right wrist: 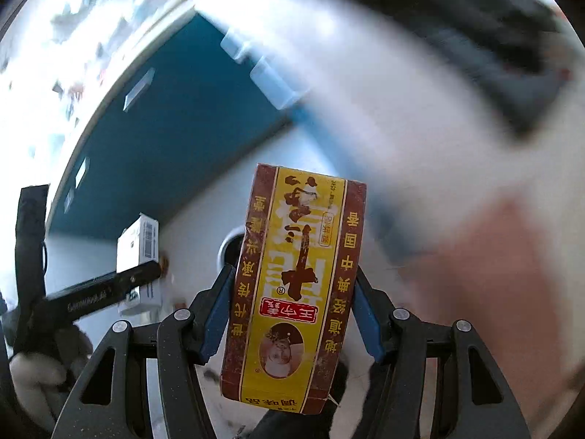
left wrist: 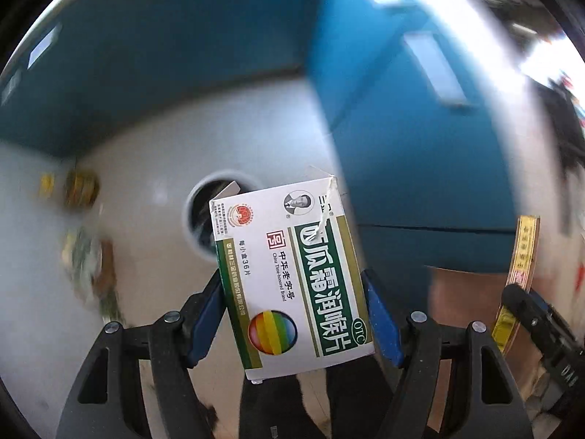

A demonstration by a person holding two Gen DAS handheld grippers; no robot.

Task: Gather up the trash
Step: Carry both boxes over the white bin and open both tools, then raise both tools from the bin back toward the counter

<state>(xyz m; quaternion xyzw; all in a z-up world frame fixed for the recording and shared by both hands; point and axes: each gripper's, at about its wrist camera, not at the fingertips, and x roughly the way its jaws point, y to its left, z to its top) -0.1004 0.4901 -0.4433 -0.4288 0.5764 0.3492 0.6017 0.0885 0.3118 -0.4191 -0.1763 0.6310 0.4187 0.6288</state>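
1. Your left gripper point(left wrist: 292, 303) clamps a white-and-green medicine box point(left wrist: 289, 274) between its blue pads point(left wrist: 380, 318).
2. Just beyond the box's far end, a round hole point(left wrist: 204, 216) opens in the white tabletop point(left wrist: 153, 168).
3. Off to the right, your right gripper point(left wrist: 530, 311) holds a yellow box point(left wrist: 519, 270).

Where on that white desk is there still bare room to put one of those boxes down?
The white desk looks bare between the round hole and the blue partition behind it, and in front of the hole toward the left gripper. The far left edge is crowded with blurred yellow and green litter. Both grippers are full: the white medicine box and the yellow-brown box.
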